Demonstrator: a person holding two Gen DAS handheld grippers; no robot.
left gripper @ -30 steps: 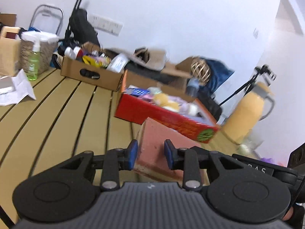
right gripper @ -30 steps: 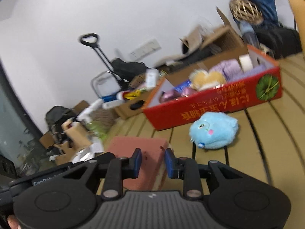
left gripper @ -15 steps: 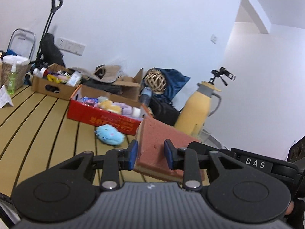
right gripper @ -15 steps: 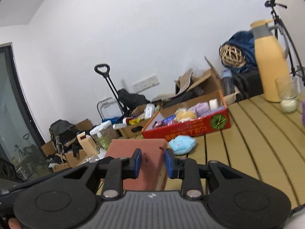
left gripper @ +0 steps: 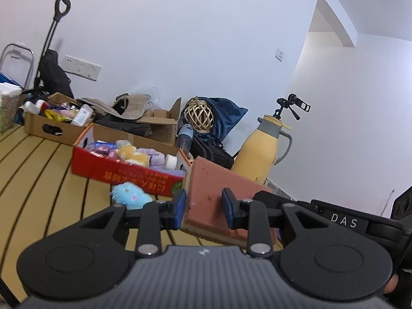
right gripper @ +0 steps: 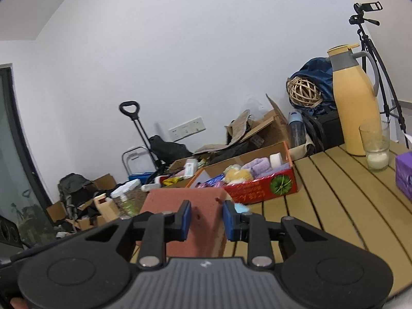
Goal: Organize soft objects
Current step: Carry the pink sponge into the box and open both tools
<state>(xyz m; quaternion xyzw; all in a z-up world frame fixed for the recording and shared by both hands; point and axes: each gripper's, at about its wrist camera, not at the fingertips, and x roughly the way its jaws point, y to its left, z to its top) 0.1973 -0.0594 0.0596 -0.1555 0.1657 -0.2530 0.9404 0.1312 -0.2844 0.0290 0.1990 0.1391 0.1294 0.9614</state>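
Both tools gripped the same reddish-brown sponge block (left gripper: 219,193), one from each end. The left tool (left gripper: 203,207) had its blue pads pressed against the block's sides, clamped on it, and the right tool (right gripper: 206,219) was likewise closed onto the block (right gripper: 198,206). The block was held up off the slatted wooden worktop (left gripper: 38,170), tilted in the left wrist view, with a paler layer showing along its lower edge.

Beyond the block sat a red cardboard box (left gripper: 123,170) with printed lettering on its side, resting on the worktop. Inside it lay a yellow plush toy (left gripper: 132,153), a folded lilac towel (left gripper: 154,157), a white roll (left gripper: 171,161) near the right end, and some shiny blue and pink packets (left gripper: 100,146) at the left end. A light-blue plush toy (left gripper: 131,197) lay on the worktop just in front of the red box, outside it.

Behind and to the left stood a brown cardboard box (left gripper: 49,127) with a hand slot, holding bottles and assorted packets. Farther right, a yellow thermos jug (right gripper: 356,108) stood on the worktop, with a glass (right gripper: 374,146) just in front of it holding something white at the bottom. A purple box (right gripper: 404,177) showed at the right edge of the right wrist view.
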